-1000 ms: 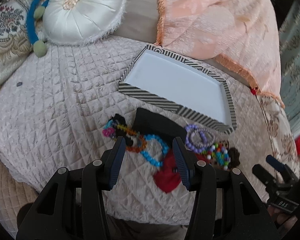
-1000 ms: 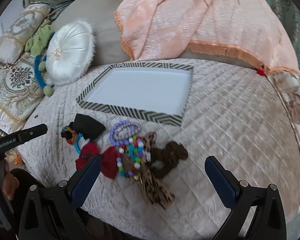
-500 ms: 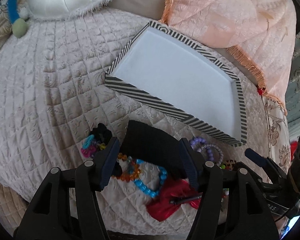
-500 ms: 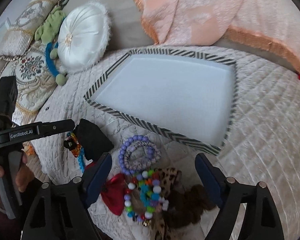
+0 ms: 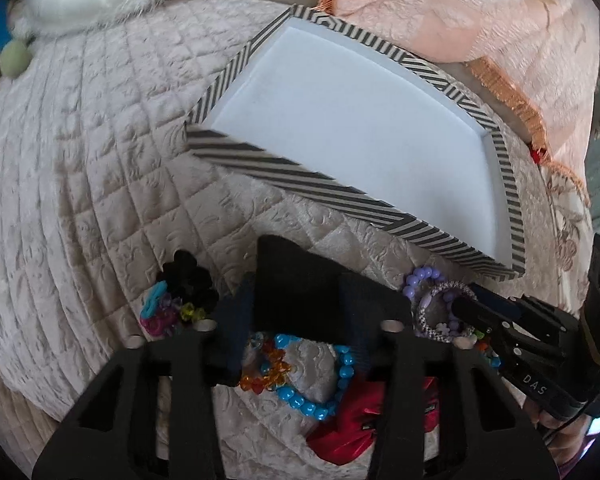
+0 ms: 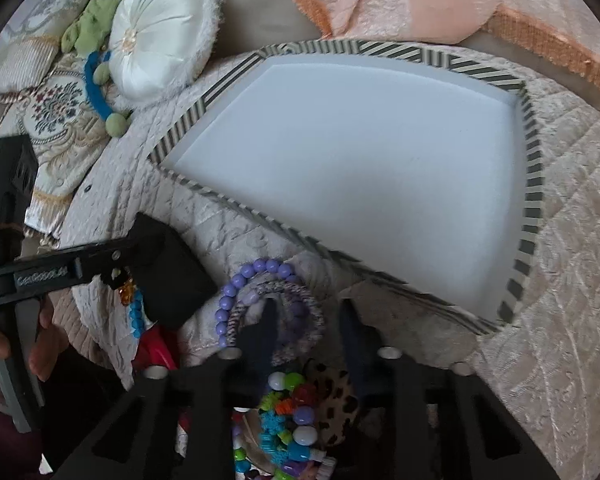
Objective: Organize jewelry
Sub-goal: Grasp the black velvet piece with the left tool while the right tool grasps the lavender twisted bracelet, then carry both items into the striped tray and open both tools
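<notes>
The left hand-held gripper point(image 5: 296, 320) straddles a flat black pouch point(image 5: 312, 284), half open; the right hand-held gripper point(image 6: 308, 320), partly open, straddles a woven purple bracelet point(image 6: 300, 292).

One striped-rim tray point(image 5: 320, 178), centre of frame. One black pouch point(image 5: 300, 280), low centre. One blue bead bracelet point(image 5: 312, 396), one orange bead bracelet point(image 5: 268, 372), one purple bead bracelet point(image 6: 236, 292), one woven bangle point(image 6: 296, 296), one red bow point(image 5: 352, 428). One round white cushion point(image 6: 160, 28), upper left. Two grippers point(image 5: 296, 320) point(image 6: 306, 316).
</notes>
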